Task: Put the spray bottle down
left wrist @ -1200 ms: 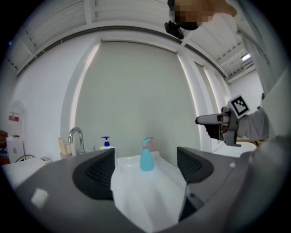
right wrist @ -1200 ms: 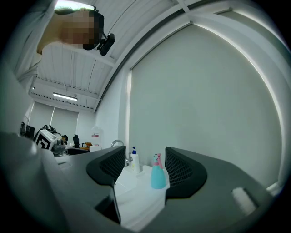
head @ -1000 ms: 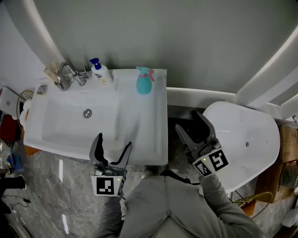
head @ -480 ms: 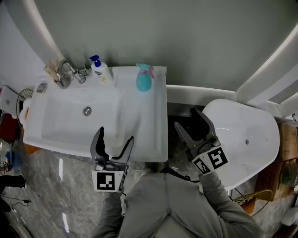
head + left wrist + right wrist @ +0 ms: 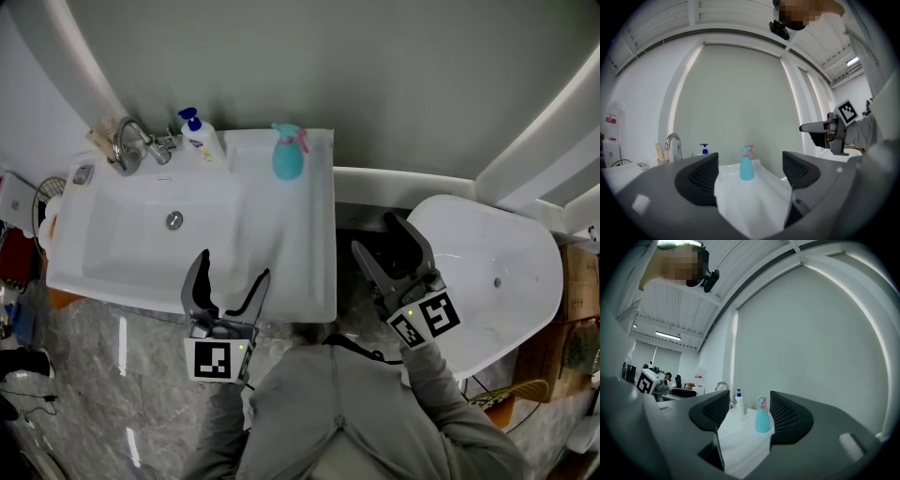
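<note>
Left tool (image 5: 230, 274) and right tool (image 5: 380, 239): black ribbed jaws spread wide, both empty. Teal spray bottle (image 5: 288, 156) with pink trigger stands upright on the glossy white sink (image 5: 319, 272) ledge, at 1 o'clock from the left tool; white pump bottle (image 5: 200, 141) and curved chrome faucet (image 5: 131, 145) at its 9 o'clock.

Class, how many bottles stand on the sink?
2. The teal spray bottle stands at the back right corner of the sink. The white pump bottle stands at the back, beside the tap. None looks hidden.
</note>
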Demonstrator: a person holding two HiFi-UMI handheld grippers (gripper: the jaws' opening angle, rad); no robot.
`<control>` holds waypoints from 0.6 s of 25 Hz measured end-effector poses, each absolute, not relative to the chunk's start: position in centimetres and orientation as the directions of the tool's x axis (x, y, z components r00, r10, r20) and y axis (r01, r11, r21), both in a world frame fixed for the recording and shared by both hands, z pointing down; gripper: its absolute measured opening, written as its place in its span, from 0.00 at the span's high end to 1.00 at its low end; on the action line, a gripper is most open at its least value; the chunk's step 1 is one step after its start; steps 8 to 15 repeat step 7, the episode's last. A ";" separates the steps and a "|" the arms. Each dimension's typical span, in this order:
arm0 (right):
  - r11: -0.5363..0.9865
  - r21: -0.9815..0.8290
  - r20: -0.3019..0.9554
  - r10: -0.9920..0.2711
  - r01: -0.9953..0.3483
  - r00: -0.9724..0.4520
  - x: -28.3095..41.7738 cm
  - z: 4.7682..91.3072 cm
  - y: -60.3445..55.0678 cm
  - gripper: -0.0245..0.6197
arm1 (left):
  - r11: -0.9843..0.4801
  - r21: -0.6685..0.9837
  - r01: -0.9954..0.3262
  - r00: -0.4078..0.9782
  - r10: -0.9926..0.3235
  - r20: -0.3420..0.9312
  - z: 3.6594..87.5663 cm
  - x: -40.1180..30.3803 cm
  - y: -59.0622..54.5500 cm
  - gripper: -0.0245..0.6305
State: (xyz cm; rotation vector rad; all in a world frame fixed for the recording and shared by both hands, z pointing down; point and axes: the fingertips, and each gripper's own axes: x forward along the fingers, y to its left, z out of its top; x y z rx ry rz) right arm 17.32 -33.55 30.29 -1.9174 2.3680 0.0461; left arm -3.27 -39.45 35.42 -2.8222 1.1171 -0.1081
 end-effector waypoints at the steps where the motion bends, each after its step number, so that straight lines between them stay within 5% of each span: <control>1: 0.210 -0.036 -0.093 -0.974 -0.977 -0.206 17.3 30.3 -33.5 0.54 | -0.725 -0.123 -0.678 0.728 -0.685 0.028 35.4 -3.2 -39.4 0.27; 15: 0.212 -0.032 -0.096 -0.973 -0.977 -0.208 17.3 30.3 -33.5 0.54 | -0.723 -0.130 -0.678 0.726 -0.687 0.032 35.2 -3.1 -39.5 0.27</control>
